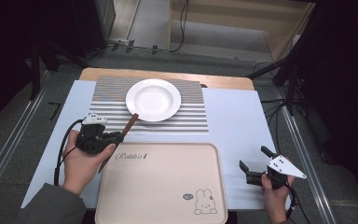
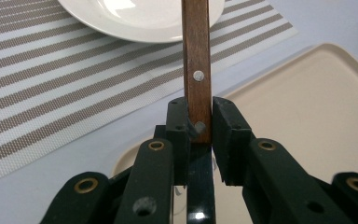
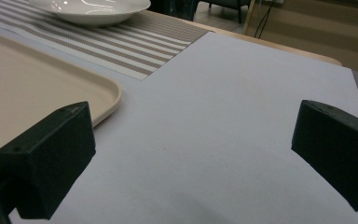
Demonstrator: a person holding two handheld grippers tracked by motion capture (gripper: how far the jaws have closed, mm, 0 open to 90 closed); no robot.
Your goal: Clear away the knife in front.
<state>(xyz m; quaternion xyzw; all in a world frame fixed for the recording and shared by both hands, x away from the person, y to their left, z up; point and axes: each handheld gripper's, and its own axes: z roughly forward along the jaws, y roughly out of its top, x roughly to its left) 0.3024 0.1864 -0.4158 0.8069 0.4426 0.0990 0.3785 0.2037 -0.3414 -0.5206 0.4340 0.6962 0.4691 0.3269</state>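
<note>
A table knife with a riveted brown wooden handle (image 1: 130, 123) (image 2: 196, 56) is clamped between the jaws of my left gripper (image 1: 120, 136) (image 2: 199, 116). The handle points toward the white plate (image 1: 153, 99) (image 2: 135, 18), its tip at the plate's near rim. The dark blade runs back under the gripper, over the left edge of the beige tray (image 1: 168, 186). My right gripper (image 1: 254, 157) (image 3: 191, 154) rests open over the pale blue table cover, right of the tray, with nothing between its jaws.
The plate sits on a grey-and-white striped placemat (image 1: 191, 116) (image 2: 51, 70) (image 3: 135, 42) behind the tray (image 2: 317, 102) (image 3: 28, 93). The tray has a rabbit drawing at its near right corner. Cables and a floor rail lie beyond the table's right edge.
</note>
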